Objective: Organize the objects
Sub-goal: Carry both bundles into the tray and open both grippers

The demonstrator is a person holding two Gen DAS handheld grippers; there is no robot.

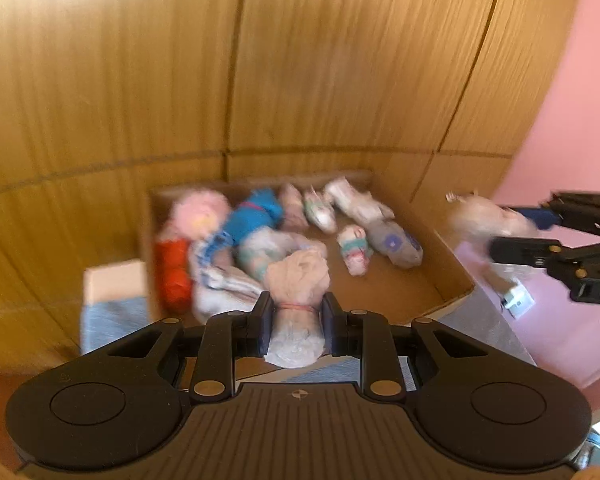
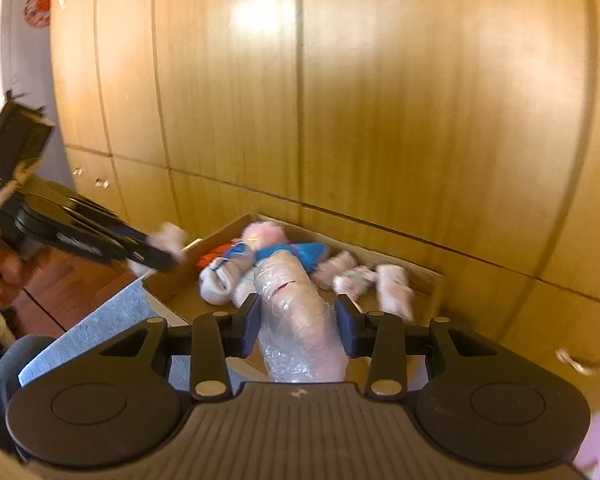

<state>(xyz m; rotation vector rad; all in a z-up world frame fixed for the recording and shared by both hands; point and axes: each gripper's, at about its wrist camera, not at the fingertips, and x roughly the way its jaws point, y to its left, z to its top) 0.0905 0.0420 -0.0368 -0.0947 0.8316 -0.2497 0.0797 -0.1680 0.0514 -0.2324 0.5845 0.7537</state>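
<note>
A shallow cardboard box (image 1: 444, 276) holds several plastic-wrapped bundles, among them a blue one (image 1: 252, 216), a pink one (image 1: 200, 208) and a red one (image 1: 174, 276). My left gripper (image 1: 296, 320) is shut on a pale pink wrapped bundle (image 1: 298, 280) tied with a rubber band, held over the box's near edge. My right gripper (image 2: 298, 324) is shut on a larger clear-wrapped bundle (image 2: 300, 320) above the box (image 2: 432, 280). In the left wrist view the right gripper (image 1: 512, 232) and its bundle (image 1: 488, 220) hang right of the box. The left gripper (image 2: 156, 254) shows at the left of the right wrist view.
Wooden cabinet doors (image 1: 340, 60) rise right behind the box. A pink wall (image 1: 580, 120) is at the right. The box rests on a grey-blue cloth surface (image 2: 100, 320). A small white box (image 1: 112, 280) sits left of the cardboard box. Red-brown floor (image 2: 56, 284) lies to the left.
</note>
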